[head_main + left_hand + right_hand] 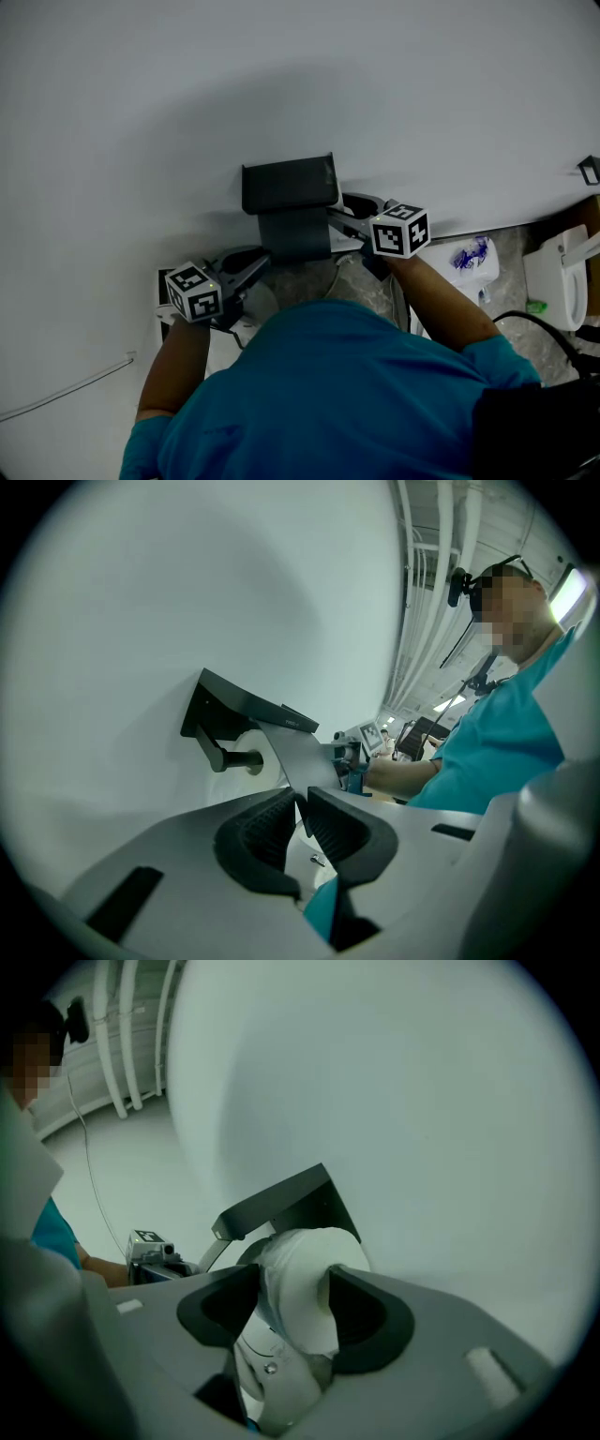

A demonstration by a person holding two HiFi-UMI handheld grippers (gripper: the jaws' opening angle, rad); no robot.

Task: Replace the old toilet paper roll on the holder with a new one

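Note:
A dark grey paper holder (286, 185) is fixed to the pale wall, and its flap (295, 234) hangs down in front. My left gripper (265, 262) reaches in from the lower left. In the left gripper view its jaws (302, 803) are pinched on the lower edge of that flap (305, 757), beside the holder's spindle (234, 758). My right gripper (339, 214) comes in from the right. Its jaws (292, 1279) stand wide with a white toilet paper roll (305, 1251) between them, just under the holder's lid (291, 1199). Whether the roll sits on the spindle is hidden.
A white toilet (558, 277) stands at the right, with a white pack printed in blue (469, 258) beside it. A black cable (534, 323) loops over the speckled floor. A thin cable (66, 389) runs along the lower left. The person's teal shirt fills the foreground.

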